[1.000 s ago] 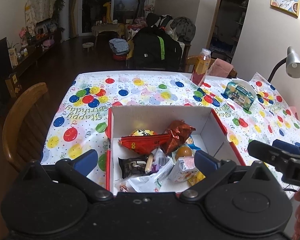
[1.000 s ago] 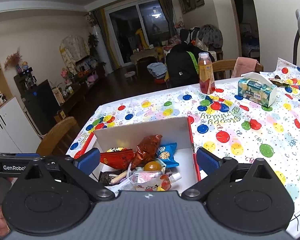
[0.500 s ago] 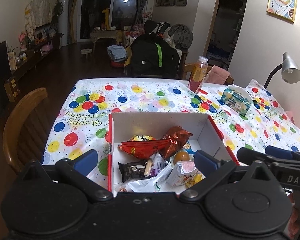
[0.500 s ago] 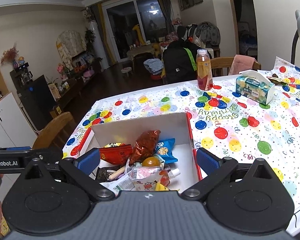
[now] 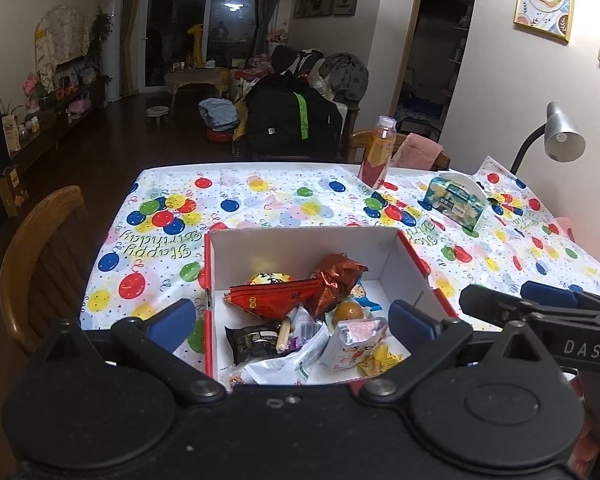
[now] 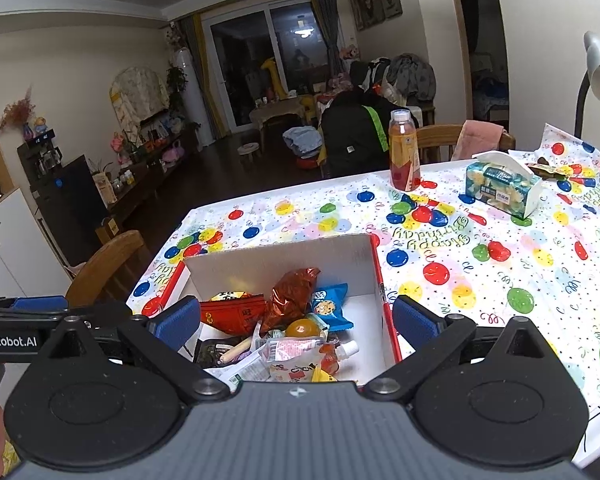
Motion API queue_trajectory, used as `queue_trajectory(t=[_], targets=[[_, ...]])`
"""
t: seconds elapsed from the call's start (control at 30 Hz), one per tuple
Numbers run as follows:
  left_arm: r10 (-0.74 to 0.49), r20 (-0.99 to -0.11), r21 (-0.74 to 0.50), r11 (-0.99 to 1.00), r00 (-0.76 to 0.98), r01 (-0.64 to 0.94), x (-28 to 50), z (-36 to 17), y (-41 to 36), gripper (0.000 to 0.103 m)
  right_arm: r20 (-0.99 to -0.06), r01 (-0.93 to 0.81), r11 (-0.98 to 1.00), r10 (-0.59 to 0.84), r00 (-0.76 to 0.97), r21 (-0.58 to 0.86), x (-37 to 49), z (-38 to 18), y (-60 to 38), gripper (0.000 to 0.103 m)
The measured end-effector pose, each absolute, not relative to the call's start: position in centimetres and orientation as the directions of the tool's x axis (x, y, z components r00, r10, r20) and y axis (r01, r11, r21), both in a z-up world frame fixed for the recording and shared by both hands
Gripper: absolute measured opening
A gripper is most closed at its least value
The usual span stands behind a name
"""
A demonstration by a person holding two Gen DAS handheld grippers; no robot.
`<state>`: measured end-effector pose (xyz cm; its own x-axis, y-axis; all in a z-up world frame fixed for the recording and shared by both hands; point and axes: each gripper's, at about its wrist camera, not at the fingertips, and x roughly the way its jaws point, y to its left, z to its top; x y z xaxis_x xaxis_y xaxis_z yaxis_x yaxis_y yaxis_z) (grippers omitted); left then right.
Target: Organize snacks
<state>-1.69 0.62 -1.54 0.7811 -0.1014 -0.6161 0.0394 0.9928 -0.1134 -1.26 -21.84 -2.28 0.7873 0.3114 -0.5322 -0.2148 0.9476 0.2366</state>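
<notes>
Both grippers, left gripper (image 5: 292,320) and right gripper (image 6: 296,320), hover spread and empty above the snack-filled box (image 5: 300,248); best to pick one loose top packet.

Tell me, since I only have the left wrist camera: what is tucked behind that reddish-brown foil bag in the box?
Observer: The right wrist view shows a blue cookie packet right beside the foil bag, on the side nearer the right wall of the box.
Operator: Anything loose elsewhere?
Observer: Yes. A small dark wrapped item lies on the tablecloth just past the tissue box. It is too small to identify.
Operator: Is the right gripper open?
Observer: The right gripper has its jaws wide apart, with nothing held between the blue pads.
</notes>
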Motion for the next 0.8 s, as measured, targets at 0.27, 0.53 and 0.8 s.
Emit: queue_trajectory(t=[0.27, 0.53, 0.8], targets=[[-0.119, -0.592, -0.13, 0.99, 0.797, 0.052, -2.3, -0.9, 0.6, 0.102, -0.51, -0.225, 0.951, 0.304, 0.805, 0.212, -2.1, -1.2, -22.0, 0.103], [-0.116, -0.604, -0.127, 0.991, 0.789, 0.049, -1.6, -1.0, -0.6, 0.102, -0.517, -0.23, 0.95, 0.308, 0.799, 0.211, -1.5, -1.0, -22.9, 0.103], [-0.088, -0.638, -0.109, 0.994, 0.765, 0.024, -0.4, -1.6, -2.7, 0.102, -0.541, -0.263, 0.941, 0.338, 0.77, 0.212, 0.4, -1.6, -24.7, 0.103]])
